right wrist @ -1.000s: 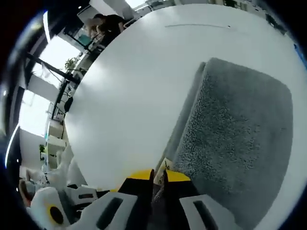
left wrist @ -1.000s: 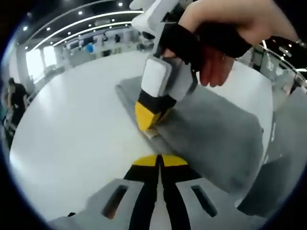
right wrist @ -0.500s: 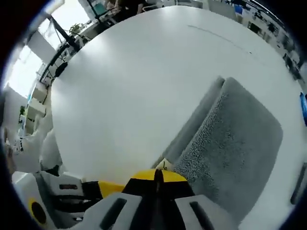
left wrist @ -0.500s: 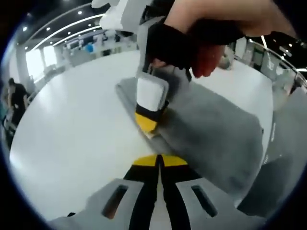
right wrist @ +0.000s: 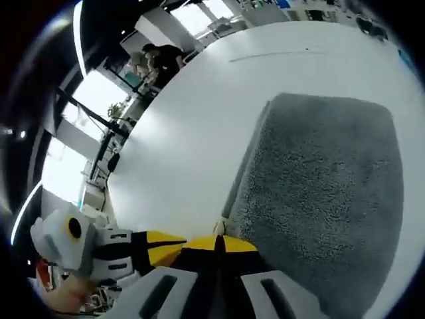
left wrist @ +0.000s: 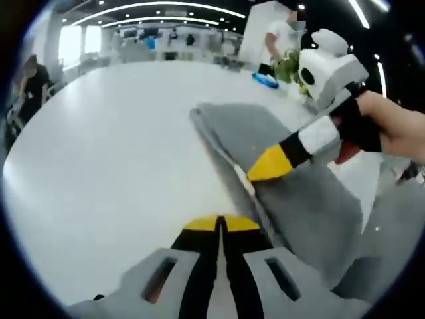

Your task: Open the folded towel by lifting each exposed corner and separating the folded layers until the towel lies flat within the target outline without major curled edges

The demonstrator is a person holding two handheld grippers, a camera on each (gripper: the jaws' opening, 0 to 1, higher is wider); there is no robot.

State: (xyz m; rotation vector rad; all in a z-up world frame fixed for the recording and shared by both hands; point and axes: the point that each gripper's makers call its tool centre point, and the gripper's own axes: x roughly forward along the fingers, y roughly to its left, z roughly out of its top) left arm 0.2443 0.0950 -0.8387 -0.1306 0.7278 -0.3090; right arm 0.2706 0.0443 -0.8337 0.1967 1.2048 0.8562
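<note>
While the folded grey towel (left wrist: 292, 179) lies on the white desk (left wrist: 113, 166), the right hand-held gripper (left wrist: 269, 164) pinches its edge; the left hand-held gripper (left wrist: 219, 224), jaws together, sits just beside. People stand behind.

Large open-plan lab or office hall, long ceiling light strips (left wrist: 153, 8), bright windows (left wrist: 73, 45) and people beyond the white table (left wrist: 106, 146)

Grey slotted tool (left wrist: 221, 222) bodies with black jaws, yellow tips; black fingerless glove on the hand (left wrist: 388, 126).
</note>
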